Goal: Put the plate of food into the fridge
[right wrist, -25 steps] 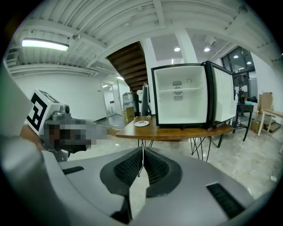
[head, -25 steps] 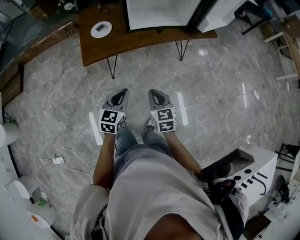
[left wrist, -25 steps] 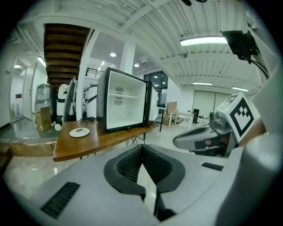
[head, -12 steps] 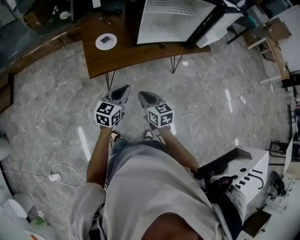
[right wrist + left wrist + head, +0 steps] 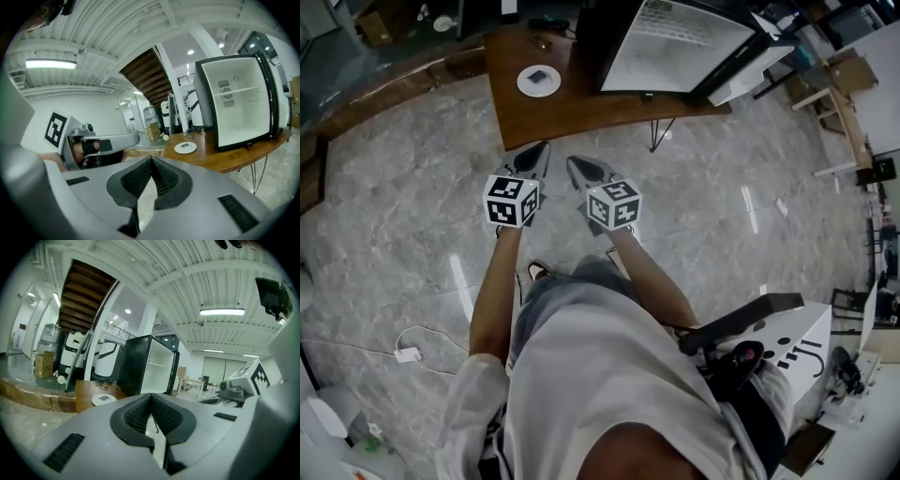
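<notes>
A white plate of food (image 5: pixel 538 80) sits on a brown wooden table (image 5: pixel 581 103), left of a small black fridge (image 5: pixel 666 47) that stands on the table with its door open and its white inside bare. The plate (image 5: pixel 104 399) (image 5: pixel 185 147) and the fridge (image 5: pixel 150 366) (image 5: pixel 236 105) show ahead in both gripper views. My left gripper (image 5: pixel 534 157) and right gripper (image 5: pixel 577 169) are held side by side over the floor, just short of the table's near edge. Both are shut with nothing between the pads.
Grey marble floor (image 5: pixel 403 216) lies under me. The table stands on thin black hairpin legs (image 5: pixel 661 134). A white device with a black arm (image 5: pixel 778 342) stands at my right. A white cable with a plug (image 5: pixel 405 353) lies on the floor at left.
I have walked toward the table: it, the plate and the fridge now sit lower and closer in the head view. Both grippers stayed shut and side by side.
</notes>
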`<act>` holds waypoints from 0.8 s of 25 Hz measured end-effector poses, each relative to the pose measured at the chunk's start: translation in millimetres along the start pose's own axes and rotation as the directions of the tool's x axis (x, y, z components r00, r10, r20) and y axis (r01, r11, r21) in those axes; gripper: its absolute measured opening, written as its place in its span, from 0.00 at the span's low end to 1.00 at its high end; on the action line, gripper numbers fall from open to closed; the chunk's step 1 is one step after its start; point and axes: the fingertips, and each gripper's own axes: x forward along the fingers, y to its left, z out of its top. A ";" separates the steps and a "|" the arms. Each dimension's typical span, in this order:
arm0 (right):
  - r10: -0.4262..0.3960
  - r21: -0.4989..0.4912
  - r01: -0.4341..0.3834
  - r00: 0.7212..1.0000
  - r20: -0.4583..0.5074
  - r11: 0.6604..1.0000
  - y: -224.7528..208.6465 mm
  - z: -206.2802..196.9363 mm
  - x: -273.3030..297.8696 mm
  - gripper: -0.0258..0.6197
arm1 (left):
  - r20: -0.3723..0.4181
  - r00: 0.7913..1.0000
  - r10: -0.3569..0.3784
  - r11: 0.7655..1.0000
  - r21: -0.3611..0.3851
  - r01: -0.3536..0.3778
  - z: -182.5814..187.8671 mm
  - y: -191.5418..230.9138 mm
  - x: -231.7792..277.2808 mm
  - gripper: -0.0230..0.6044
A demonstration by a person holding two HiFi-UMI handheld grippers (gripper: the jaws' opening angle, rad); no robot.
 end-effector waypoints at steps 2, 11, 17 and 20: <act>0.033 0.051 -0.035 0.999 0.037 0.998 16.1 3.2 12.8 0.07 | 0.001 1.000 0.015 1.000 0.011 -0.015 -3.6 15.4 -7.4 0.07; 0.110 0.014 -0.109 0.993 -0.031 0.994 43.6 -8.6 55.7 0.07 | -0.006 1.000 0.022 1.000 0.009 -0.022 -21.0 44.0 -9.2 0.07; 0.027 0.052 -0.026 0.999 -0.029 0.998 -5.5 11.5 103.7 0.07 | -0.017 0.999 0.043 0.998 0.039 -0.042 -6.9 90.5 34.1 0.07; 0.000 0.061 0.001 1.000 -0.026 0.998 -36.2 30.3 132.6 0.07 | -0.022 0.998 0.053 0.996 0.076 -0.051 6.8 118.8 65.9 0.07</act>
